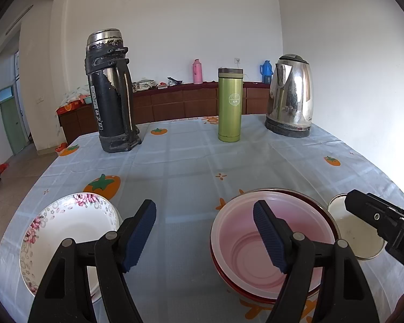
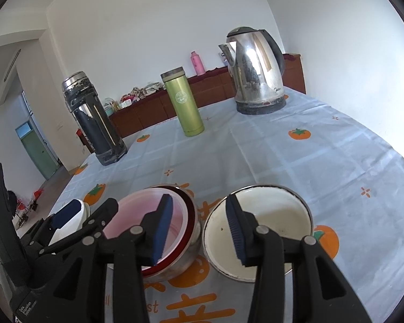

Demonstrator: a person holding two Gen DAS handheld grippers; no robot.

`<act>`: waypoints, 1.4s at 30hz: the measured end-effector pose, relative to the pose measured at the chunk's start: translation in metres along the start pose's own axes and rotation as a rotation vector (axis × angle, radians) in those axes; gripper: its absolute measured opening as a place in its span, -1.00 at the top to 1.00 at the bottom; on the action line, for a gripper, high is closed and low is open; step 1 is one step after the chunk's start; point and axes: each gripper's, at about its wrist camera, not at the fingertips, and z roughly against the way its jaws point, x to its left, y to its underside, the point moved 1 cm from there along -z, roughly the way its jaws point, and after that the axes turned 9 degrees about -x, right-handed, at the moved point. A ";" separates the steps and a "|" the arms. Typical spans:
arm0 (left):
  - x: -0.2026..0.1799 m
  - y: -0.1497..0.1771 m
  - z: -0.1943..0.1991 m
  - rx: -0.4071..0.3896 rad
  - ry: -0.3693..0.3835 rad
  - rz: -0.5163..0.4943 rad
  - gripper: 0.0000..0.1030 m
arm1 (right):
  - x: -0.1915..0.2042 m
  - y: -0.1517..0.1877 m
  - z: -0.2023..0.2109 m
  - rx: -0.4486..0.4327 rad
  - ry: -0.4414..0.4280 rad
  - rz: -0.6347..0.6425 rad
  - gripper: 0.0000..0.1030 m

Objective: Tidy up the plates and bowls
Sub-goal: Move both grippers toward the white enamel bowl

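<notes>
A pink plastic bowl (image 1: 258, 231) sits nested inside a dark red bowl (image 1: 304, 196) near the table's front. A white floral bowl (image 1: 64, 226) stands to its left. A cream enamel bowl (image 1: 358, 239) stands to its right. My left gripper (image 1: 204, 237) is open and empty, its fingers between the floral bowl and the pink bowl, the right finger over the pink bowl. My right gripper (image 2: 199, 228) is open and empty, straddling the gap between the pink bowl (image 2: 137, 215) and the enamel bowl (image 2: 272, 220). The right gripper's body shows in the left wrist view (image 1: 385, 220).
A black and steel thermos (image 1: 110, 91), a green flask (image 1: 230, 105) and a steel kettle (image 1: 291, 99) stand at the back of the table. The blue checked tablecloth (image 1: 180, 167) has orange fruit prints. A wooden cabinet (image 1: 175, 105) runs along the far wall.
</notes>
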 end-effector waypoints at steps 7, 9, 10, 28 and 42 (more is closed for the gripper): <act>-0.001 0.001 0.001 -0.005 -0.002 -0.006 -0.49 | -0.004 -0.002 0.004 -0.005 -0.001 -0.004 0.17; 0.000 0.002 0.002 -0.007 -0.002 -0.002 -0.49 | -0.004 -0.003 0.005 -0.008 0.000 -0.004 0.17; 0.000 0.002 0.003 -0.007 -0.002 -0.001 -0.49 | -0.004 -0.003 0.005 -0.008 0.000 -0.003 0.17; -0.005 0.008 0.018 -0.027 -0.008 -0.005 -0.49 | -0.013 -0.010 0.022 -0.035 0.001 -0.016 0.17; -0.015 0.018 0.030 -0.026 -0.007 -0.014 -0.49 | -0.030 -0.011 0.036 -0.044 0.002 -0.018 0.15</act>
